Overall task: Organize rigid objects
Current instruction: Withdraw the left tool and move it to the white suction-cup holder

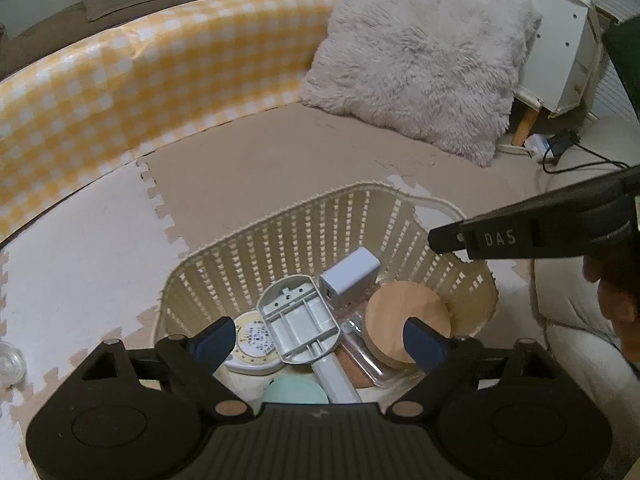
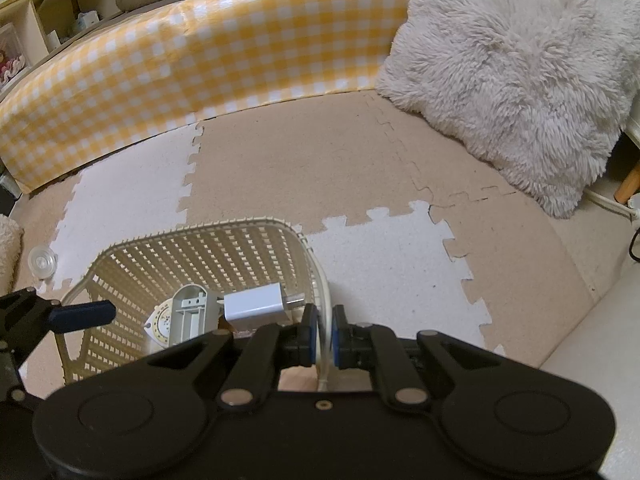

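Jaws of my left gripper stand wide over the basket, gripping nothing; beneath them lie a grey plastic case, a wooden lid and a white charger. My right gripper pinches the basket's rim. Beyond, a fluffy cushion.

Left tongs gape wide; right tongs are pinched shut.

"DAS" on right claw finger; dial print illegible.
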A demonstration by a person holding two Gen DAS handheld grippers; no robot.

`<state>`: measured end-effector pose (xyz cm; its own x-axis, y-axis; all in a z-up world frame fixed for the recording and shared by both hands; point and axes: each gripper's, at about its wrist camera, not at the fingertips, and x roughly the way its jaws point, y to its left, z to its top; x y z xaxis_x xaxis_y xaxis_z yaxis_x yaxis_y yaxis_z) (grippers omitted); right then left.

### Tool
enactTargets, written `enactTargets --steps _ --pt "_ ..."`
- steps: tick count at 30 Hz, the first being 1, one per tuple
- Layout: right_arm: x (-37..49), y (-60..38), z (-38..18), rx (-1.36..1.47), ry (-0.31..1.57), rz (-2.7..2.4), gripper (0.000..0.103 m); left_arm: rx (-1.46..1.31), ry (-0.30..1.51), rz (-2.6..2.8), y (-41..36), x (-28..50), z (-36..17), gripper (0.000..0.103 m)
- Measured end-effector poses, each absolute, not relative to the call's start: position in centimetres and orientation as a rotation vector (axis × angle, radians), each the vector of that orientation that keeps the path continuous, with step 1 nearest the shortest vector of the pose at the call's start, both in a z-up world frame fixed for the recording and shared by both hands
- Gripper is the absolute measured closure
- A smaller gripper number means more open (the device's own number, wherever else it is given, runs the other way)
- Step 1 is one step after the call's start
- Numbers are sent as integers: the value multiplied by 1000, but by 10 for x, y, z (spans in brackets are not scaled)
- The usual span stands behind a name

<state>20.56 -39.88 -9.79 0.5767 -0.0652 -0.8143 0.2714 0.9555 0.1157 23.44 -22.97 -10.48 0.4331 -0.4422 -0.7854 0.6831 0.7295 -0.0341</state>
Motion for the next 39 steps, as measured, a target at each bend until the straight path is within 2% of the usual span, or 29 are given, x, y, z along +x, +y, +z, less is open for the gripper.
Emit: enactTargets --steps 11,30,39 --pt "205 -399 -98 241 937 -199 95 286 872 -703 -216 228 -85 0" --pt "205 -399 -98 239 937 -199 95 236 797 -665 -154 232 -41 0" --pt "204 -398 -98 227 938 -201 95 147 774 -552 -104 265 -44 0"
